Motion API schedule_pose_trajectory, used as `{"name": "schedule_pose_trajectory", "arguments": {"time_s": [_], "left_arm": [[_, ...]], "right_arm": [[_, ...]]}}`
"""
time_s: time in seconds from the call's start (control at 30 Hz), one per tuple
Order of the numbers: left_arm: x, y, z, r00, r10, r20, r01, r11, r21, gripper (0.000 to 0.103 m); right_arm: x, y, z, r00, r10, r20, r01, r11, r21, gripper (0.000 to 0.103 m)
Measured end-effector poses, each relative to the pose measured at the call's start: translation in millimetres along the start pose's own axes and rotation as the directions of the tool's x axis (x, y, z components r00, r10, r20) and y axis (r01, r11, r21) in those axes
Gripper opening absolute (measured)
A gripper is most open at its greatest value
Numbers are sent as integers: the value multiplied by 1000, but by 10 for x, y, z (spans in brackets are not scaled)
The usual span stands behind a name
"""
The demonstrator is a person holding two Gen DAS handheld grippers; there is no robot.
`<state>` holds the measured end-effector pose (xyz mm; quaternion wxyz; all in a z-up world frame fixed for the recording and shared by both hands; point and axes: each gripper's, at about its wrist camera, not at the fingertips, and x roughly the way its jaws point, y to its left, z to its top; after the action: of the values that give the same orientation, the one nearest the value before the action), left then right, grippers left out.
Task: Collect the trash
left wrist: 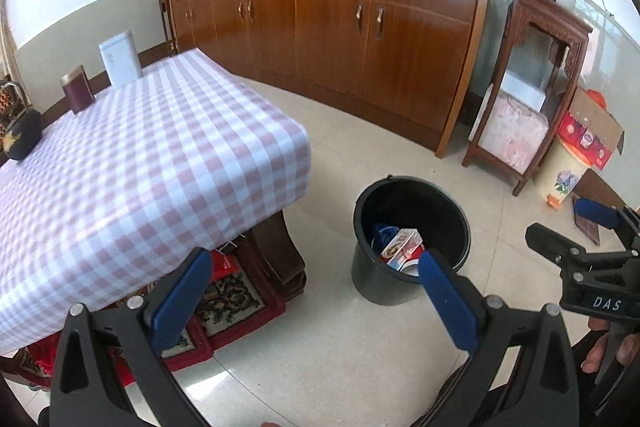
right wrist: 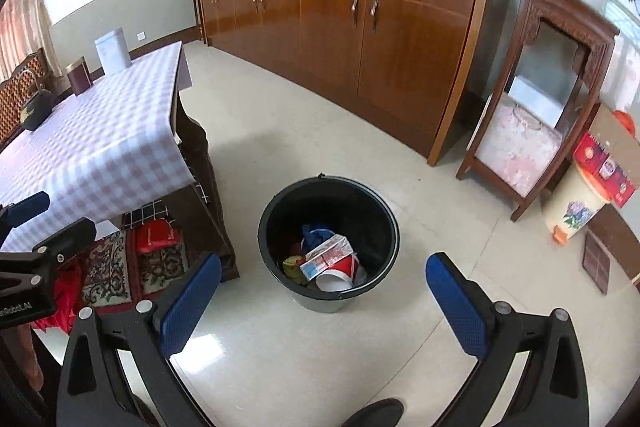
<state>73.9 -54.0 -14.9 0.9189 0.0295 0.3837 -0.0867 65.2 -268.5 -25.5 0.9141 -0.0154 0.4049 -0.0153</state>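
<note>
A bucket stands on the floor, right of the table and nearer than the long sideboard by the far wall. In it lie a carton, a cup and other scraps. On the table's far left stand a tin, a smaller box and a kettle; a carved stand is right of the sideboard.

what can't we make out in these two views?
- Bucket bottom: left wrist view, near wall and a left gripper finger cover most of the trash.
- Items under the table: right wrist view, tablecloth overhang and the left gripper hide them.
- Sideboard top clutter: both views, too small.
- Right gripper: nothing between its fingers.
</note>
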Motion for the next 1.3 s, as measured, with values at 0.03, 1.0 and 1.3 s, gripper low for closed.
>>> {"name": "schedule_pose_trajectory", "arguments": {"time_s": [0.03, 1.0, 1.3], "left_arm": [[-61, -7, 2, 1000, 9, 13, -9, 1000, 4, 103], [-1158, 162, -54, 975, 60, 214, -50, 998, -48, 103], [-1182, 136, -50, 973, 51, 223, -43, 998, -42, 103]], "right_arm": [[-79, 11, 15, 1000, -4, 15, 4, 1000, 0, 103], [-1452, 520, 138, 957, -38, 288, 55, 997, -53, 103], [-1429, 522, 90, 958, -57, 282, 71, 997, -38, 103]]}}
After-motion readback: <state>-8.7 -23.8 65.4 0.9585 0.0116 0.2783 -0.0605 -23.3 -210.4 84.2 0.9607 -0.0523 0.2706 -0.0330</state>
